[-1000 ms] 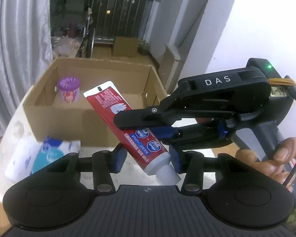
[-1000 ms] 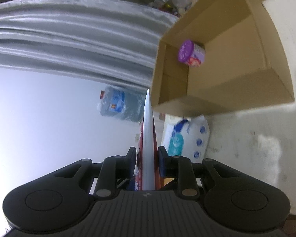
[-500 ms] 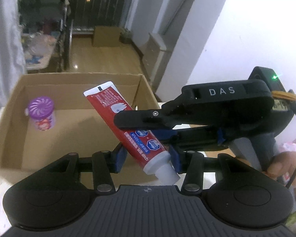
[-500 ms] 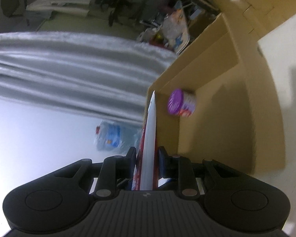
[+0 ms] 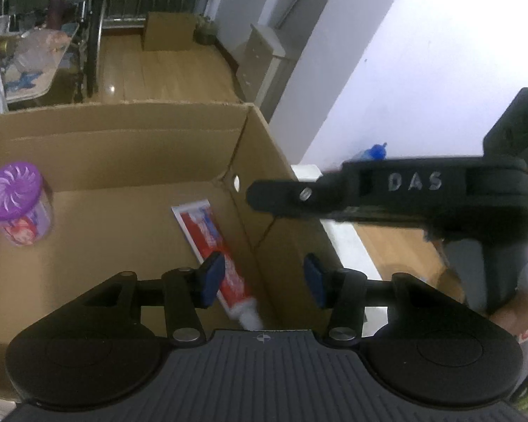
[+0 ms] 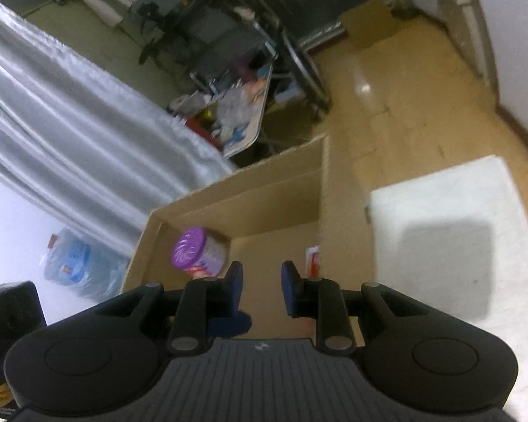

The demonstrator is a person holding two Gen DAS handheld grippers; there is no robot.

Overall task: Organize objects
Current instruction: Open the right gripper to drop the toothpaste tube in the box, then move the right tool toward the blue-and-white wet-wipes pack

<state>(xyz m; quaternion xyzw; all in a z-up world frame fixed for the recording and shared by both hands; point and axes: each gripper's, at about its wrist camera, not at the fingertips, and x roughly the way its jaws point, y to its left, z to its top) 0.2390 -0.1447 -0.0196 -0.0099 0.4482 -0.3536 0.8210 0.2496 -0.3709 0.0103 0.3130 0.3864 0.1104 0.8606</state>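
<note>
A red and white toothpaste tube [image 5: 214, 246] lies on the floor of the open cardboard box [image 5: 123, 133], against its right wall; its flat end shows in the right wrist view [image 6: 313, 260]. A purple-lidded jar [image 5: 16, 204] stands at the box's left side and also shows in the right wrist view [image 6: 199, 251]. My left gripper [image 5: 260, 279] is open and empty above the box's right part. My right gripper [image 6: 262, 286] is open and empty over the box, and its black body [image 5: 387, 193] reaches in from the right.
The box stands on a white table [image 6: 457, 211]. A large blue water bottle [image 6: 77, 263] lies on the floor left of the box. A grey curtain [image 6: 70, 133] hangs behind. A cluttered folding table [image 6: 239, 112] and a small carton [image 6: 369, 24] stand farther off.
Both grippers held the toothpaste tube above the box; both have opened and the tube has dropped onto the box floor. The right gripper has drawn back and turned.
</note>
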